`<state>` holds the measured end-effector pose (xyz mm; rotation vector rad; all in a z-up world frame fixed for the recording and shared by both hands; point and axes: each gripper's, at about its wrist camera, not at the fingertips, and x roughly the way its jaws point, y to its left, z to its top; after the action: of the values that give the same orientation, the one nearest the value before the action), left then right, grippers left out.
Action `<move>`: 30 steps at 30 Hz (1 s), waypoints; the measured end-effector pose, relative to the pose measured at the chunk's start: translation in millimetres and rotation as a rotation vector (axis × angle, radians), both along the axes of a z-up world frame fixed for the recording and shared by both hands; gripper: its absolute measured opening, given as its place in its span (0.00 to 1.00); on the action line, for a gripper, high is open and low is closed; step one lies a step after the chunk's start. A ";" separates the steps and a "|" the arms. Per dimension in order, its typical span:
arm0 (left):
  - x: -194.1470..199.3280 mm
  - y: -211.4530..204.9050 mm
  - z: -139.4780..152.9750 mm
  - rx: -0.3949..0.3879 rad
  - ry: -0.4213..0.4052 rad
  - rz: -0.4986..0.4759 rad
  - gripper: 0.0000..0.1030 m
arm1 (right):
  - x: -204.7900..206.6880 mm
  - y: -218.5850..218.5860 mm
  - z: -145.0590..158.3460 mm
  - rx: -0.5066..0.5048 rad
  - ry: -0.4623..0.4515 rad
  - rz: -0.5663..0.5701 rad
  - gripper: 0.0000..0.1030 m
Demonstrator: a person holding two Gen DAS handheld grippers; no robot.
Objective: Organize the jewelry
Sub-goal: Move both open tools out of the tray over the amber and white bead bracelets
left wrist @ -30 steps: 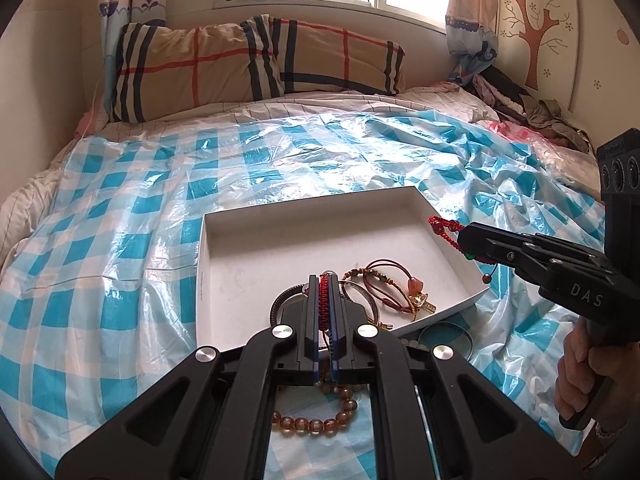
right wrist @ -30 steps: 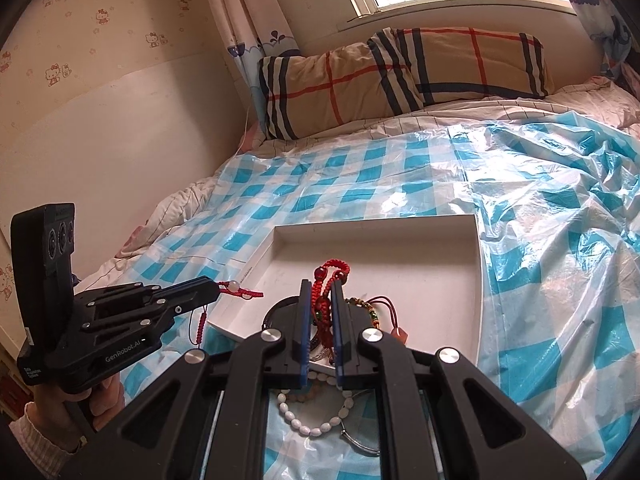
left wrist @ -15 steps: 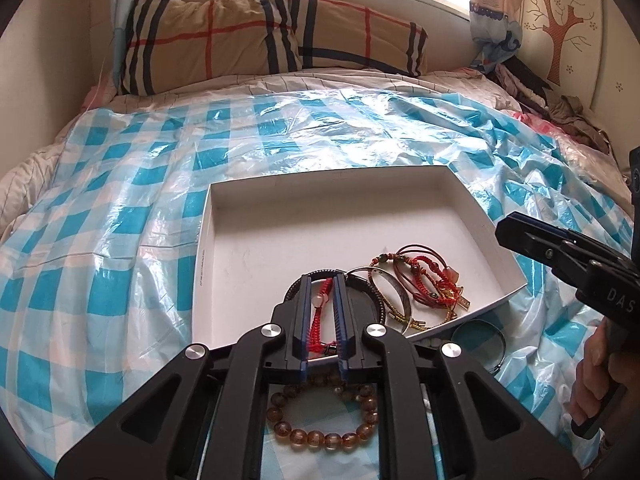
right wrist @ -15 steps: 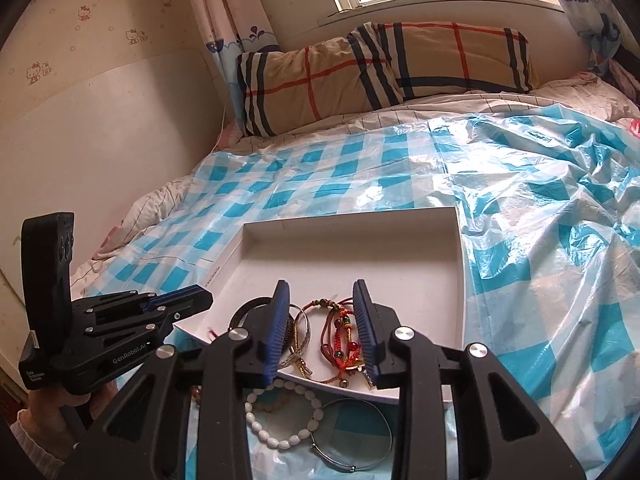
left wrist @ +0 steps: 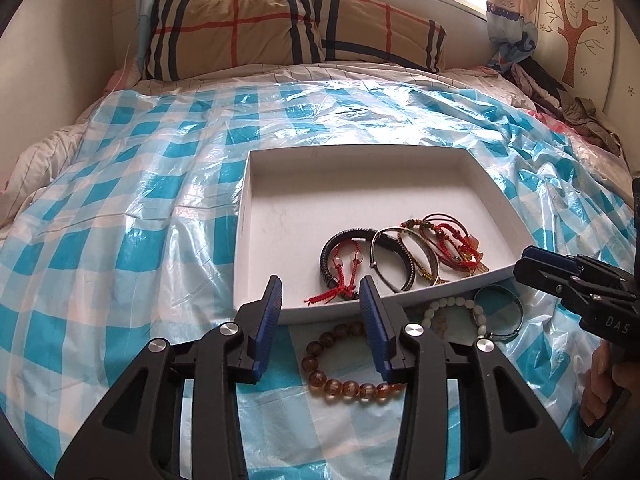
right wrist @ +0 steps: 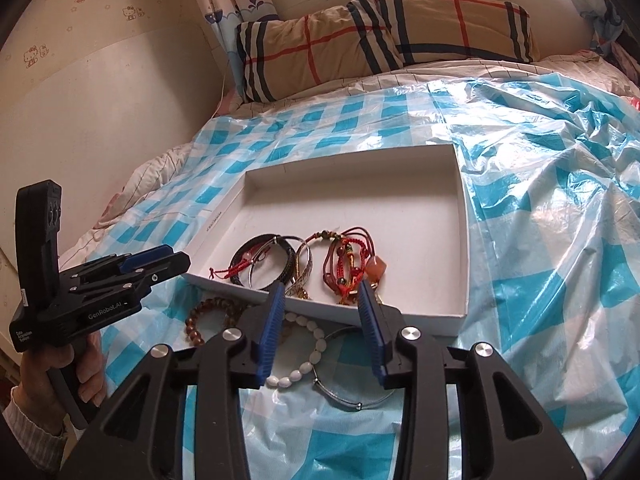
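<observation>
A shallow white tray (left wrist: 272, 216) lies on the checked plastic sheet and holds several bracelets at its near edge. My left gripper (left wrist: 321, 288) hovers over the tray's near rim; its jaws are opening and empty. A red cord bracelet (left wrist: 340, 276) lies loose in the tray just past its tips, on a black bangle (left wrist: 332, 240). My right gripper (right wrist: 321, 294) is also opening with nothing between its pads. A red knotted bracelet with an orange stone (right wrist: 348, 264) rests in the tray (right wrist: 400, 208) ahead of it.
Outside the tray's near rim lie a brown bead bracelet (left wrist: 344, 384), a white bead bracelet (left wrist: 452, 308) and a silver bangle (left wrist: 516, 312). Each gripper shows in the other's view, the right gripper (left wrist: 532, 264) and the left gripper (right wrist: 172, 260). A plaid pillow (left wrist: 296, 28) lies at the bed's head.
Both grippers were shut on red bracelets and held them above the tray. They sank, opened, and both bracelets now lie in the tray.
</observation>
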<state>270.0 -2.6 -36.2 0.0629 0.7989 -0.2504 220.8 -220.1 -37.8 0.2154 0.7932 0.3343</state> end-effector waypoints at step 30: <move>-52.1 -2.2 -31.3 0.133 0.258 -0.225 0.50 | -42.9 18.6 -20.9 -0.218 0.191 0.141 0.54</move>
<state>217.9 -4.8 -67.5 0.2502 1.0669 -0.4238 178.0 -201.5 -58.7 -0.0140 1.0294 0.3604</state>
